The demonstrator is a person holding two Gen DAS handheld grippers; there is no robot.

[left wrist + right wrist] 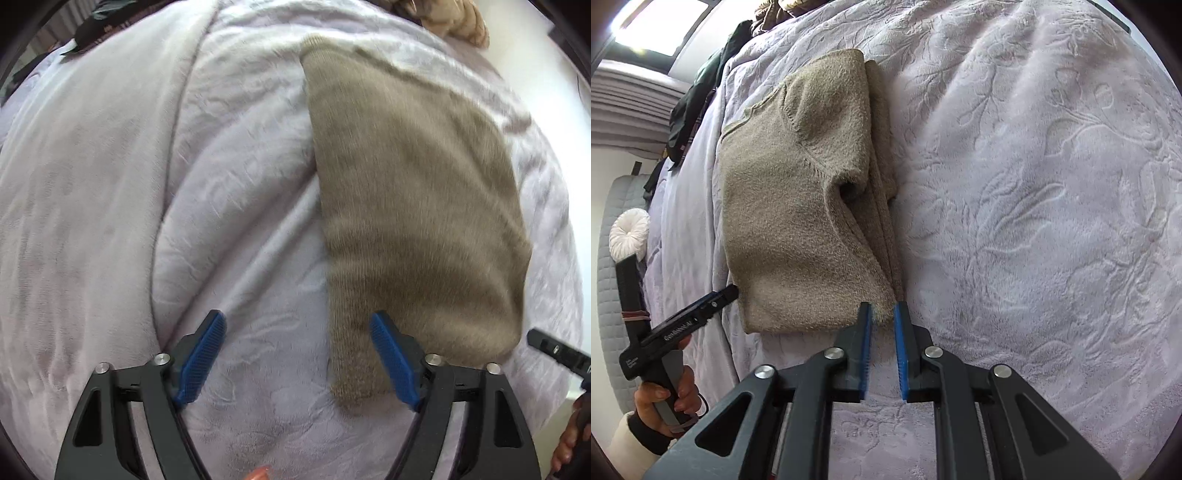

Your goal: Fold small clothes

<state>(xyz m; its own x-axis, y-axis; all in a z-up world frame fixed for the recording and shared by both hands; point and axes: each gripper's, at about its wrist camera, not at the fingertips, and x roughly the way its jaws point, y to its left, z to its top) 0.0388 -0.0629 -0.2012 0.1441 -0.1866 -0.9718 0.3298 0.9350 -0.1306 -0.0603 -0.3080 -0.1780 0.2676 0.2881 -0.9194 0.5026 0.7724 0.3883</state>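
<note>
A pale lilac blanket, embossed with leaves, is covering the whole surface in both views. On it a taupe knit sweater is lying folded into a tall narrow shape, its fuzzy ribbed layers stacking along the 3 o'clock edge and a curved seam running across the upper half. In the left wrist view the sweater is spreading from 12 toward 5 o'clock, slightly blurred. The left gripper is hovering at the near 6 o'clock end with its 2 blue pads spread wide, the right pad overlapping the sweater's edge. The right gripper is sitting at the sweater's near corner, jaws narrowly parted around a tuft of fabric; whether they are pinching it I cannot tell.
</note>
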